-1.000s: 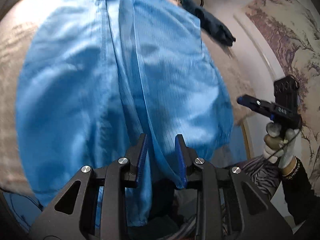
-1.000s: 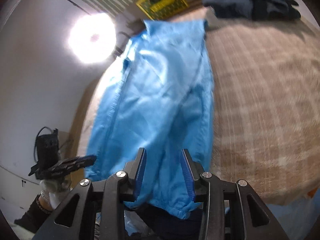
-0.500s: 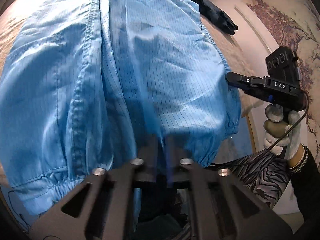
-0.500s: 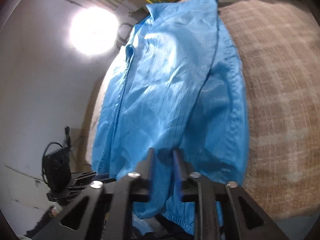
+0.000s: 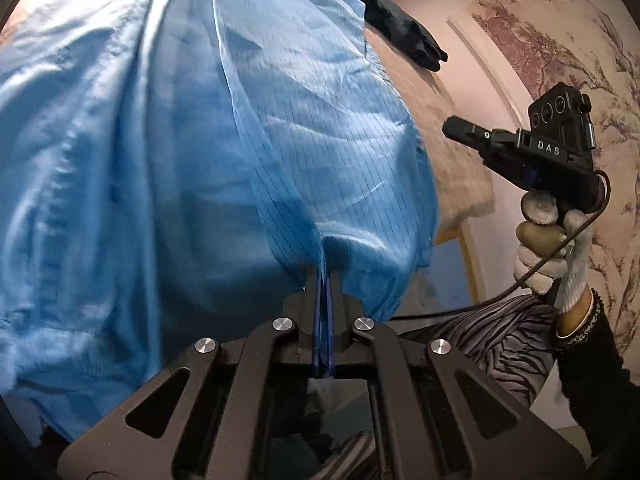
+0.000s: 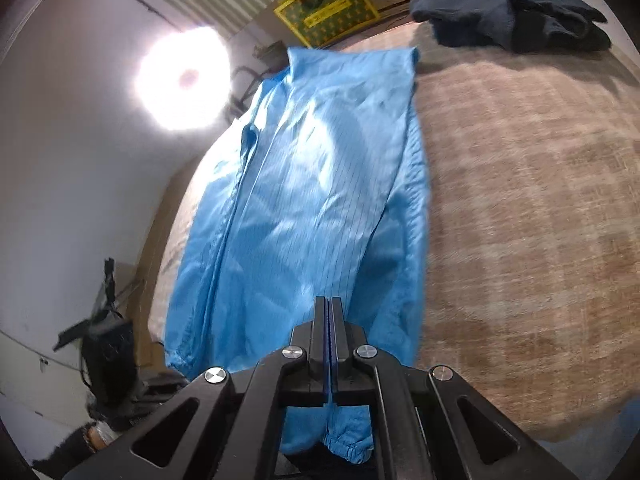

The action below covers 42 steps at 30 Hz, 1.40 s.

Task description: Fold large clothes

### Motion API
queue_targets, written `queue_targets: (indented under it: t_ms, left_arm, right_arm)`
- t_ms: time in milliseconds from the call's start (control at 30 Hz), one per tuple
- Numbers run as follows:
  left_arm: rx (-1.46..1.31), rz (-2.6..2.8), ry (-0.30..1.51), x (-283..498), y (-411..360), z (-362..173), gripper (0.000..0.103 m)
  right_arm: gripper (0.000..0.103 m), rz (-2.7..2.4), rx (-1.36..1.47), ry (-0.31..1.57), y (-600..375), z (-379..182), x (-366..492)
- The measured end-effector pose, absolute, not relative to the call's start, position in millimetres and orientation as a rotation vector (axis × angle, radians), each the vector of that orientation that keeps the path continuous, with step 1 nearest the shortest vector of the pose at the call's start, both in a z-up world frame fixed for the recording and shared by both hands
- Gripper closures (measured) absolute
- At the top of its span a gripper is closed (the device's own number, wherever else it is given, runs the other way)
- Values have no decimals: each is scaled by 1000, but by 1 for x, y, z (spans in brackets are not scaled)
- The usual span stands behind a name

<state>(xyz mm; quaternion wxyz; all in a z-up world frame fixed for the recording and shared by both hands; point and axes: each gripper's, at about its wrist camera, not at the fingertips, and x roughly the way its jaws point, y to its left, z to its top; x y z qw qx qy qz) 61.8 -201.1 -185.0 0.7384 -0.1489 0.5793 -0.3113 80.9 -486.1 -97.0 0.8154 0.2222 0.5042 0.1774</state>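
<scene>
Beige checked bed [image 6: 520, 200] — blue garment [image 6: 312, 200], dark clothes [image 6: 512, 24] atop.

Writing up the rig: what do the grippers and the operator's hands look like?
Both grippers are black linkage frames with silver pivot pins and blue finger pads. The right gripper has a camera block marked DAS and a black cable. The hand wears a white knit glove, beaded bracelet and black sleeve.

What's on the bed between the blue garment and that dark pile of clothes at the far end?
Nothing: in the right wrist view only bare plaid bedcover lies between the blue garment and the dark clothes.
</scene>
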Motion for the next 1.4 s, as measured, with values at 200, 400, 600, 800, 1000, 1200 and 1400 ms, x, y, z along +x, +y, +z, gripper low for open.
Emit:
queue_targets:
  t_ms: [200, 400, 600, 800, 1000, 1200, 1400]
  left_arm:
    - [-343, -670, 1281, 61, -194, -187, 103]
    - [-339, -654, 1283, 61, -191, -188, 103]
    - [-378, -717, 1292, 53, -210, -184, 103]
    - [-251, -717, 1292, 47, -229, -187, 103]
    - [-244, -665, 1278, 48, -209, -184, 103]
    - [-231, -660, 1298, 46, -212, -188, 103]
    - [-229, -655, 1318, 48, -219, -190, 103]
  right_arm:
    - [63, 420, 545, 1128, -486, -116, 87]
    - [93, 429, 571, 1200, -473, -141, 93]
    - [102, 362, 397, 1147, -472, -103, 80]
    - [90, 356, 429, 1165, -490, -103, 82]
    - [67, 430, 388, 1151, -483, -99, 103]
    - [63, 327, 470, 1009, -518, -81, 167]
    - [63, 270, 499, 976, -522, -101, 239]
